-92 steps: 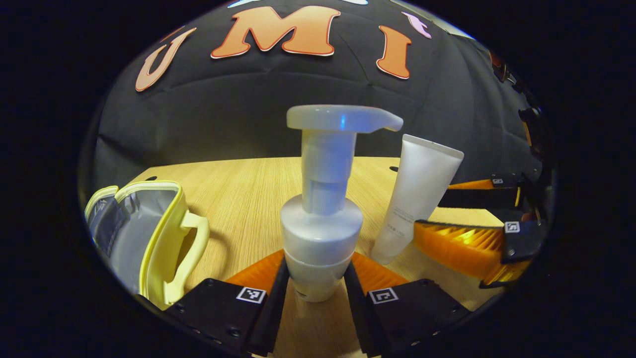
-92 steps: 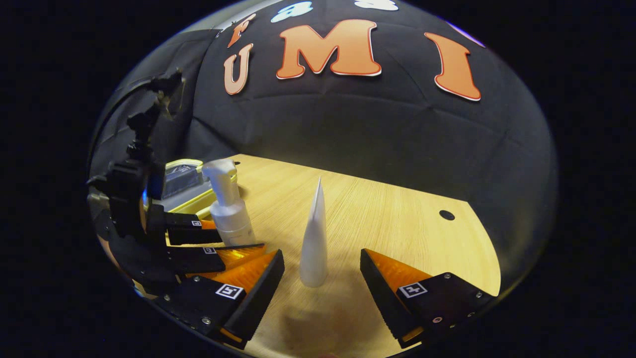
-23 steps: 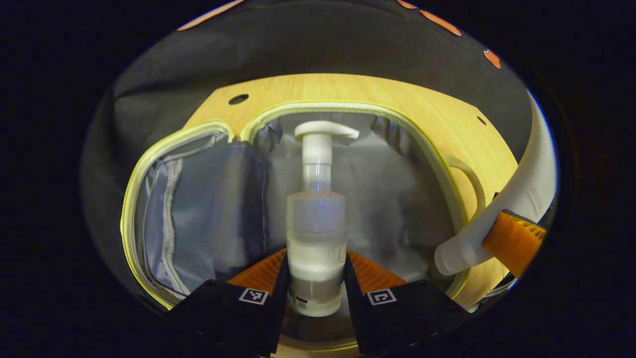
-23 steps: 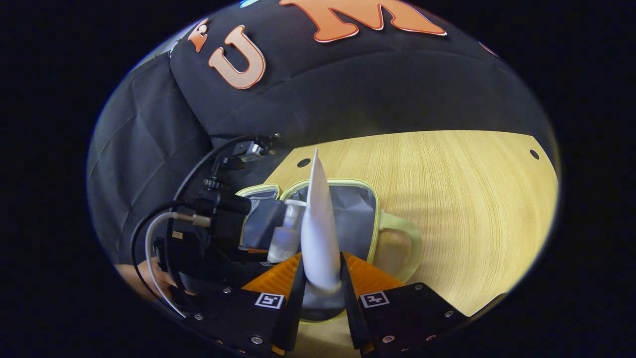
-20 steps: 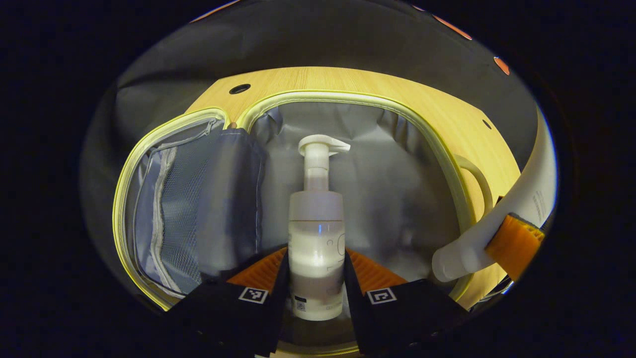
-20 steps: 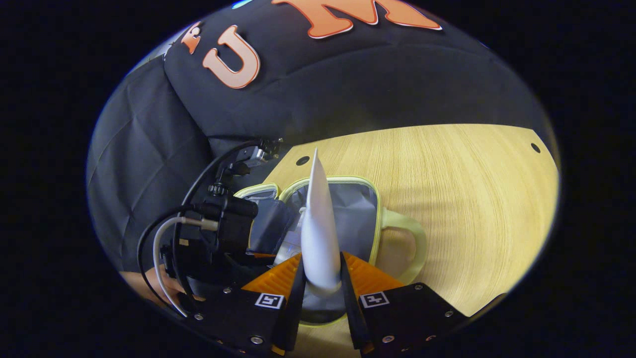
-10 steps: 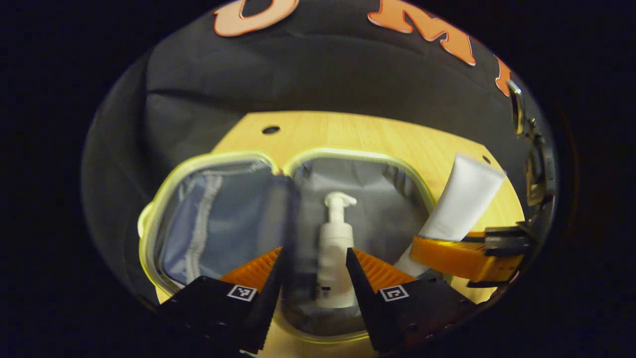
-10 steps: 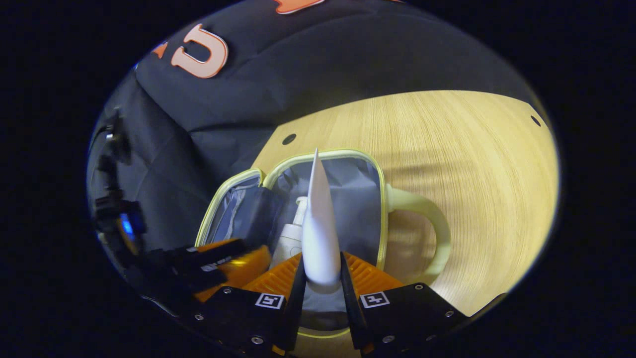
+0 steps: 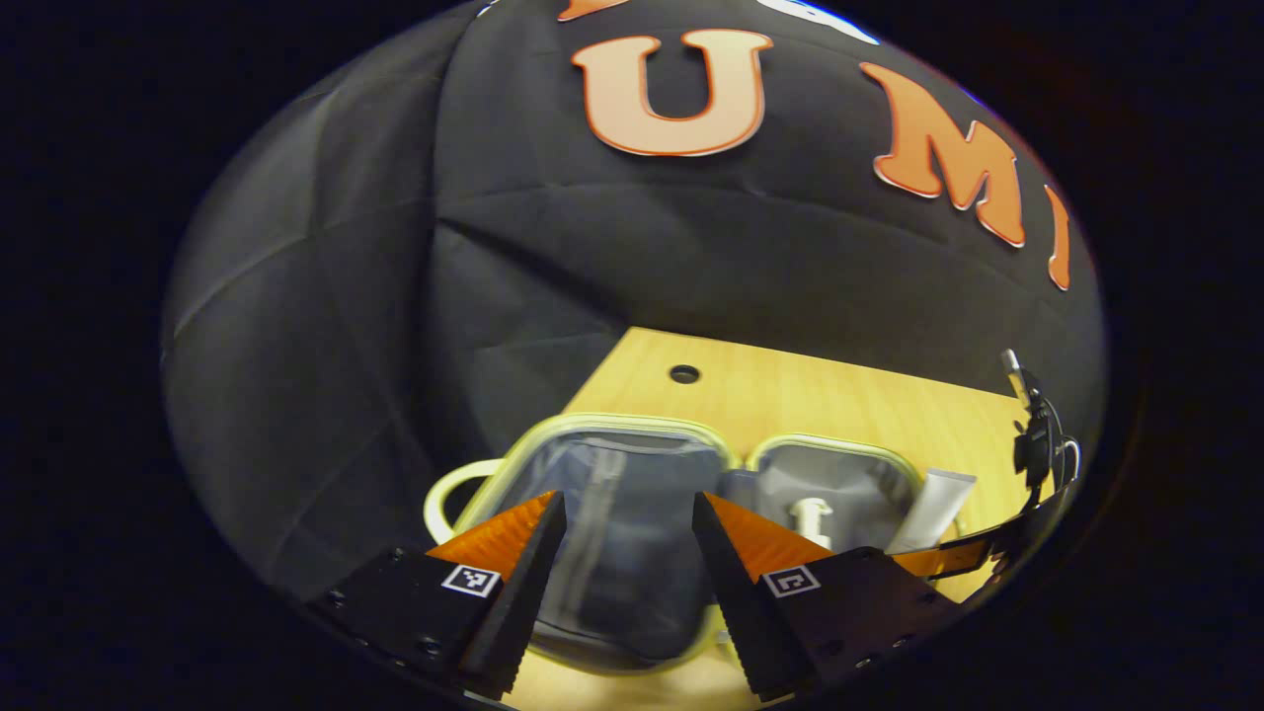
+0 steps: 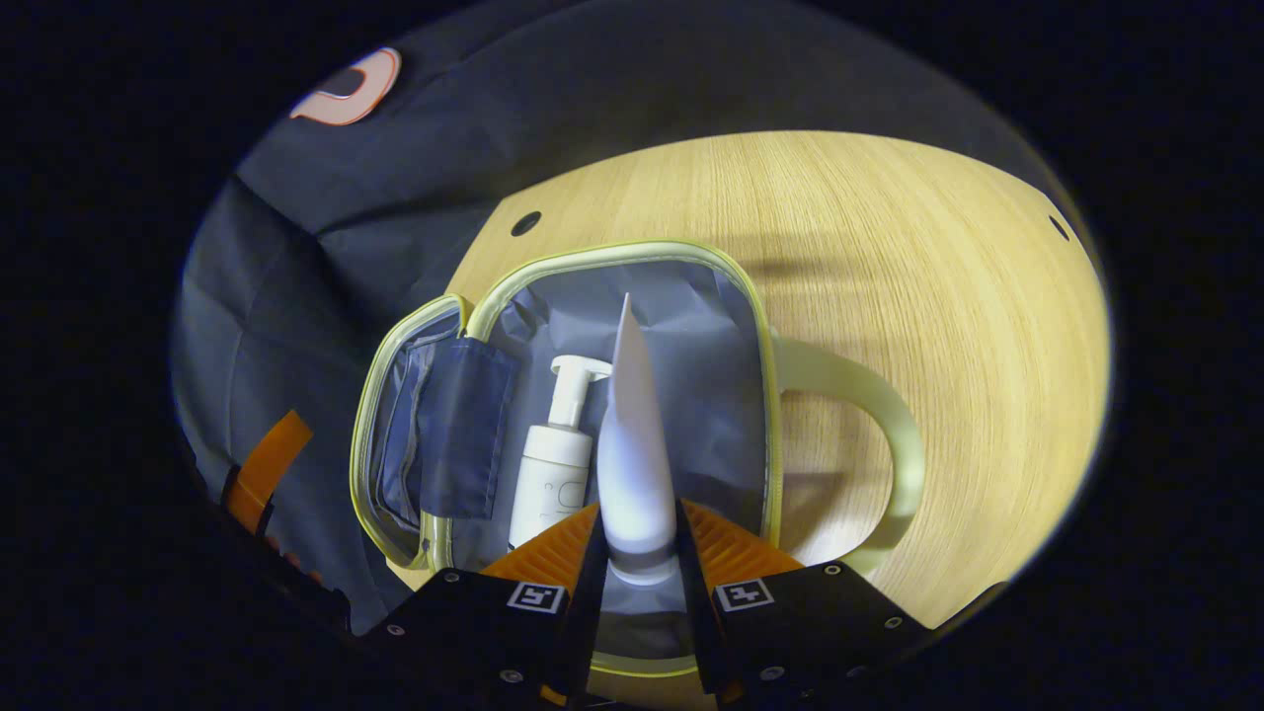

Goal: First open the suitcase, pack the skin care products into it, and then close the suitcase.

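Inside the suitcase (image 10: 760,395), the pump bottle (image 10: 550,474) bears unreadable print.

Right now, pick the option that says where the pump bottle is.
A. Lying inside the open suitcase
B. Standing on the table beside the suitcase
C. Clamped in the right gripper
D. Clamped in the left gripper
A: the pump bottle lies on the grey lining of the open suitcase, while the right gripper is shut on the white tube and the left gripper is open.

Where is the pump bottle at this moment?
In the right gripper view the pump bottle lies inside the open suitcase, in its handle-side half, just left of the white tube held by the right gripper.
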